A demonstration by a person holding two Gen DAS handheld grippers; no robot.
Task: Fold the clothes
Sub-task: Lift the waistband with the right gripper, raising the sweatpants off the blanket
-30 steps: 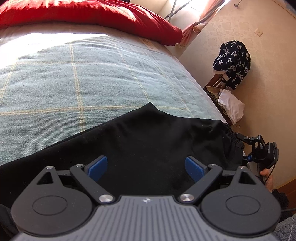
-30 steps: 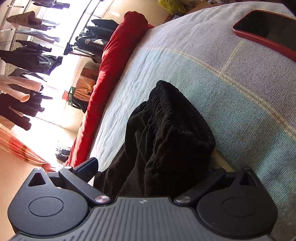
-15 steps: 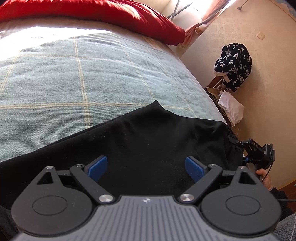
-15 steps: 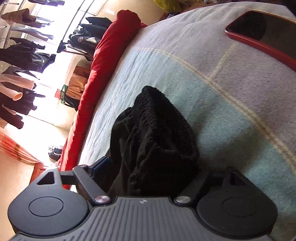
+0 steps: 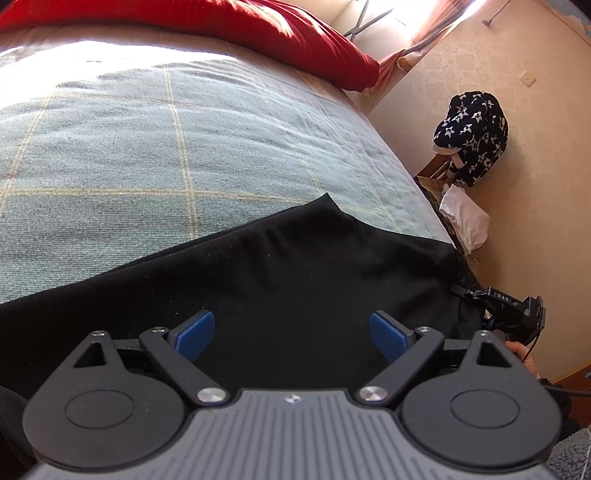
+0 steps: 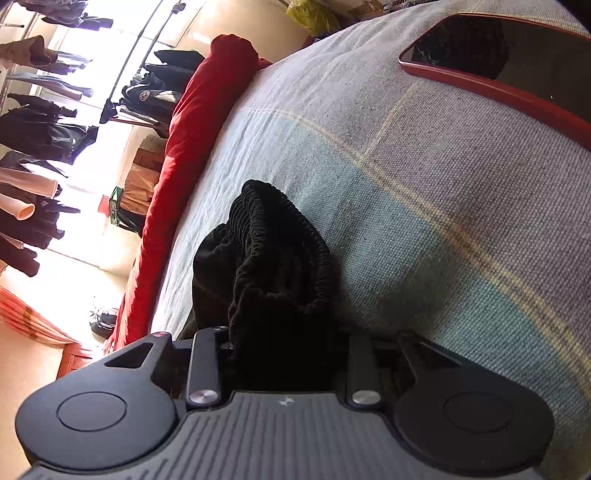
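A black garment [image 5: 295, 266] lies spread across the near part of the bed. My left gripper [image 5: 291, 332] hovers just over it, its blue pads [image 5: 194, 334] wide apart and gripping nothing. At the bed's right edge the garment ends in a ribbed elastic waistband [image 6: 273, 251]. My right gripper [image 6: 280, 343] has this bunched waistband between its jaws, which are closing and pressing on the cloth; the fingertips are hidden by the fabric. In the left wrist view the right gripper [image 5: 509, 314] shows at the garment's corner, with a hand [image 5: 521, 354] behind it.
The bed carries a pale blue checked blanket [image 5: 147, 147] and a long red pillow [image 5: 258, 29] along the far side. A red-rimmed dark tray [image 6: 498, 85] lies on the blanket. A star-patterned cloth [image 5: 472, 136] and white cloth [image 5: 465, 218] sit by the wall. Clothes hang on a rack [image 6: 37, 129].
The right gripper's jaws have swung in from wide apart and squeezed the waistband into a narrower bunch. The left gripper has stayed open over the garment.
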